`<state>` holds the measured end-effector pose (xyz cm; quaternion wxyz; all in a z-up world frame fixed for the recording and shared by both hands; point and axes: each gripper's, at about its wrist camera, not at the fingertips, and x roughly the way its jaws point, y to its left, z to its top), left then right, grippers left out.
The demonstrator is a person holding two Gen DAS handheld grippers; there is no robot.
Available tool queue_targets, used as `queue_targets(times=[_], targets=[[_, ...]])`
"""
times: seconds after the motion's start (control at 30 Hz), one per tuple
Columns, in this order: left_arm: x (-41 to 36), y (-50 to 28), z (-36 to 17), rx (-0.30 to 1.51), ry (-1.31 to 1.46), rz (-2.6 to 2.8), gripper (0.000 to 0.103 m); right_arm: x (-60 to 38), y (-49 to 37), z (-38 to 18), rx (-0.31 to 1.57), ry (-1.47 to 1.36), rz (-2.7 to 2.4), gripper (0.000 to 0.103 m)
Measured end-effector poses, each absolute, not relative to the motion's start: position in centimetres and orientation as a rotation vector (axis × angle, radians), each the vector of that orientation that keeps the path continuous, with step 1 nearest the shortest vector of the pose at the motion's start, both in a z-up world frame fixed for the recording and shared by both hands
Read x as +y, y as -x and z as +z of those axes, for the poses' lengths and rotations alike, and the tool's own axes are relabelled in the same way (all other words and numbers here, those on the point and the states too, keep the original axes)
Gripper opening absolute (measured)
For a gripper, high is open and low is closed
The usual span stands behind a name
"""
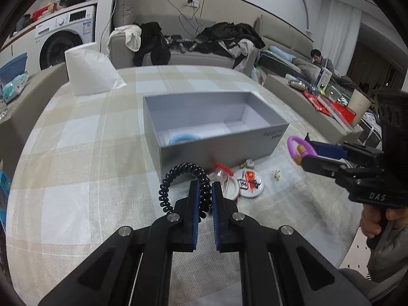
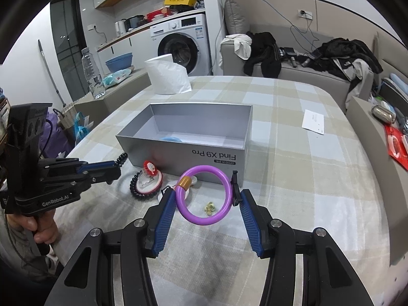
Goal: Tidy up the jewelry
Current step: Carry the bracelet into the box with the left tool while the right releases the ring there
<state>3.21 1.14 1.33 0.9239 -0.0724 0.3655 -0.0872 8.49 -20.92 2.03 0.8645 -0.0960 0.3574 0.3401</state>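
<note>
My left gripper (image 1: 206,186) is shut on a black coil bracelet (image 1: 178,176), held a little above the checked cloth in front of the open grey box (image 1: 216,150). A light blue ring (image 1: 183,137) lies inside the box. My right gripper (image 2: 205,193) is shut on a purple bangle (image 2: 201,220) with a gold clasp, its pads pressing both sides of the ring just right of the box's near corner. In the right wrist view the left gripper (image 2: 116,168) shows at the left with the coil (image 2: 122,158) at its tips.
On the cloth before the box lie a red flower piece on a beaded ring (image 2: 149,181), a round badge (image 1: 248,183) and a small yellow earring (image 2: 210,207). A white bag (image 2: 168,76) and a paper slip (image 2: 313,122) lie farther back.
</note>
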Motion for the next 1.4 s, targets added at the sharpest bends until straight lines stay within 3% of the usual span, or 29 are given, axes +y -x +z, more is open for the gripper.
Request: queue_targets(times=[0.7,1.4], targets=[[1.7,-7.1,4.7,0.574,0.186,-0.137,0.005,-18.4,-11.2,4.5,0.641,0.169,0.775,0.050],[0.9,-10.2,1.7,0.656,0.125,-0.052,0.005,-17.1,-15.5,2.4,0.717,0.062,0.744,0.050]])
